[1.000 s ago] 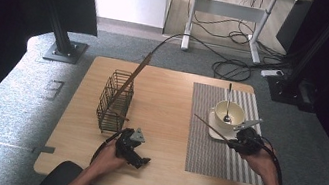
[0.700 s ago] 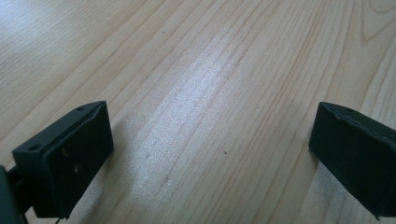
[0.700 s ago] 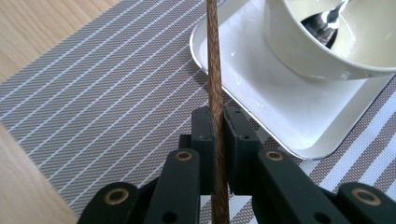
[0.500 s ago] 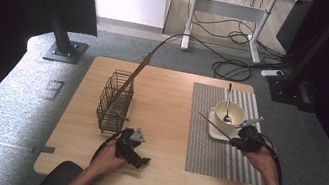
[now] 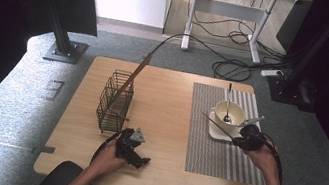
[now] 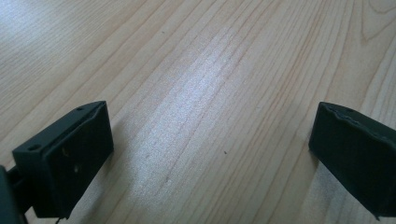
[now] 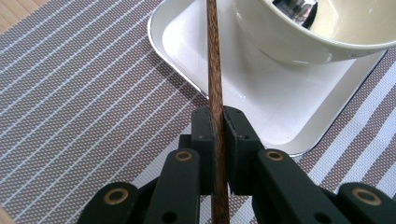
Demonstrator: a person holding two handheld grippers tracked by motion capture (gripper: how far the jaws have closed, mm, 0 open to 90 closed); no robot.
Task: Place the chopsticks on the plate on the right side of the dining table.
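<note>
My right gripper is shut on a brown wooden chopstick, which runs straight up between its pads. The stick hangs over the edge of a white square plate that carries a cream bowl with a metal spoon in it. In the high view the right gripper sits at the plate's near right corner, and the chopstick points left across it. My left gripper rests on the wooden table at the front. Its jaws stand wide open over bare wood.
The plate and bowl stand on a striped placemat on the table's right half. A dark wire basket stands left of centre, with a second long stick leaning out of it. Cables trail on the floor beyond.
My right gripper has shifted a little with the chopstick, whose far tip now lies closer to the bowl. The left gripper has kept still.
</note>
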